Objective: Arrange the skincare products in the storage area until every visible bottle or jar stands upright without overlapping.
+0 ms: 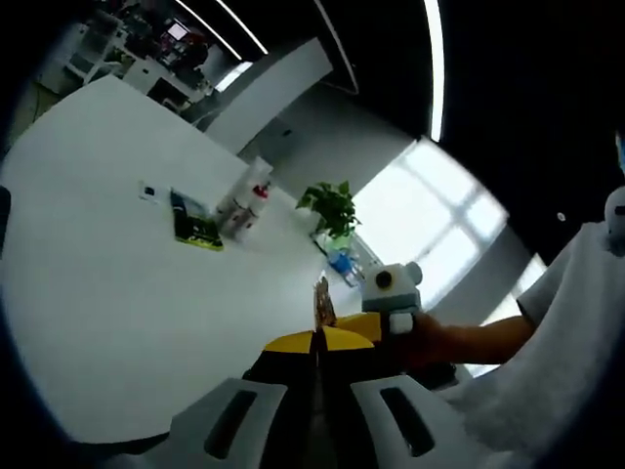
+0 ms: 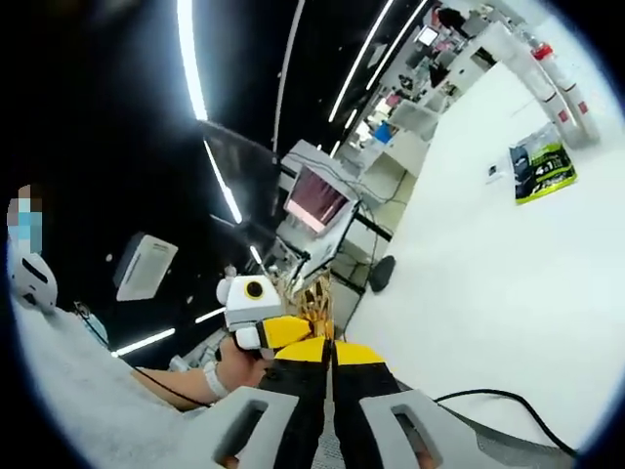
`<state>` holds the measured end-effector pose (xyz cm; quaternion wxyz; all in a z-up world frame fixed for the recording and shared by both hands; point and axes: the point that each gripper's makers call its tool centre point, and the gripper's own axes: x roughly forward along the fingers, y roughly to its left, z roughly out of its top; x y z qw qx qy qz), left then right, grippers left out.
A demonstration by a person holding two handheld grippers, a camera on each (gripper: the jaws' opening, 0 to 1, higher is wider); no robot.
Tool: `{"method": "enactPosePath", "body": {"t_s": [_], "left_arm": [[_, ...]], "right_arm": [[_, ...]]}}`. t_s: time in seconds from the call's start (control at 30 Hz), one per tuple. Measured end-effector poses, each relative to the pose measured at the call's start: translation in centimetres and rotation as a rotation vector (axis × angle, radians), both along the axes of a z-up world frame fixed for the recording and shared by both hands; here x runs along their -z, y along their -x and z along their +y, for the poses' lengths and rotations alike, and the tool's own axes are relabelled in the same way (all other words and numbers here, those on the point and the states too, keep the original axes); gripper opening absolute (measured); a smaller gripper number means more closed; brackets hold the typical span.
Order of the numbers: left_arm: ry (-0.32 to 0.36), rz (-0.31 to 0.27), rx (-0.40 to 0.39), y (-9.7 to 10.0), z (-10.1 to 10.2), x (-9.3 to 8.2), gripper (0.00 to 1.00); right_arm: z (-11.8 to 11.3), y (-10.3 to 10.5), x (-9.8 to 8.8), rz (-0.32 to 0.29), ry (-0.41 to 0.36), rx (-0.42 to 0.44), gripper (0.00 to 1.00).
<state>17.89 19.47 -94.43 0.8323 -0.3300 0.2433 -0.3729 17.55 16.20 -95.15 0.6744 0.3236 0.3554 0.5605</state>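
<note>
Both grippers are up off the white table, jaws shut tight, holding nothing: left gripper, right gripper. Bottles stand upper-middle of the left gripper view, beside a green packet. Tip: get closer 1st, open wide, grab low, go slow.

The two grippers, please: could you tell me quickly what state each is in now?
Left gripper: closed, holding nothing visible.
Right gripper: closed, holding nothing visible.

I can't read the far bottles, too small. Green packet's print is blurred from here.
</note>
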Motion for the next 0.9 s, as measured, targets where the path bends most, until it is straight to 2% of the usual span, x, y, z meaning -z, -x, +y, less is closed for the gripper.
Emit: {"method": "enactPosePath", "body": {"t_s": [0.1,0.2,0.23,0.27,0.3,0.37,0.43,0.47,0.5,0.53,0.6,0.7,0.77,0.83,0.9], "left_arm": [[-0.010,-0.004,-0.021,-0.2,0.2,0.1,0.00],[-0.117,-0.062,-0.058,-0.7,0.4,0.7,0.02],[-0.184,-0.087,-0.075,-0.9,0.6,1.2,0.03],[-0.297,-0.107,-0.093,-1.1,1.1,2.3,0.02],[-0.362,-0.114,-0.078,-0.9,1.0,3.1,0.02],[-0.392,-0.114,-0.038,-0.4,-0.2,3.7,0.03],[-0.511,-0.110,-0.015,-0.2,-0.5,5.4,0.05],[-0.615,-0.115,-0.005,-0.2,-0.4,6.6,0.04],[-0.650,-0.117,-0.002,-0.2,-0.3,7.0,0.03],[-0.732,-0.137,0.019,-0.1,-0.2,7.8,0.01],[-0.809,-0.150,0.042,-0.1,0.0,8.7,0.00],[-0.889,-0.148,0.042,-0.2,1.0,9.5,0.00],[-0.905,-0.144,0.017,-0.4,1.5,9.6,0.00],[-0.946,-0.145,0.011,-0.5,2.0,9.9,0.00],[-1.006,-0.100,0.038,-0.2,2.7,11.0,0.00]], "right_arm": [[0.1,0.0,-0.2,-0.022,-0.002,-0.007,0.00],[0.2,-0.4,-0.3,-0.005,-0.003,-0.002,0.00],[0.1,-0.9,-0.1,-0.004,0.004,0.011,0.00],[0.0,-1.3,-0.3,0.003,-0.005,0.026,0.00],[-0.1,-1.7,-0.5,0.006,-0.017,0.037,0.00],[-0.5,-2.7,-0.5,0.006,-0.009,0.055,0.00],[-0.7,-3.5,-0.6,0.007,-0.008,0.061,0.00],[-0.8,-4.1,-0.5,0.013,-0.008,0.067,0.00],[-0.9,-4.3,-0.5,0.014,-0.006,0.069,0.00],[-0.8,-5.0,-0.5,0.014,0.004,0.076,0.00],[-0.6,-5.6,-0.6,0.013,0.014,0.081,0.00],[0.0,-7.0,-0.8,0.011,0.023,0.088,0.00],[0.5,-8.1,-0.4,0.015,0.039,0.087,0.00],[1.1,-9.2,-0.1,0.042,0.056,0.094,0.00],[1.7,-10.6,-0.2,0.054,0.050,0.112,0.00]]}}
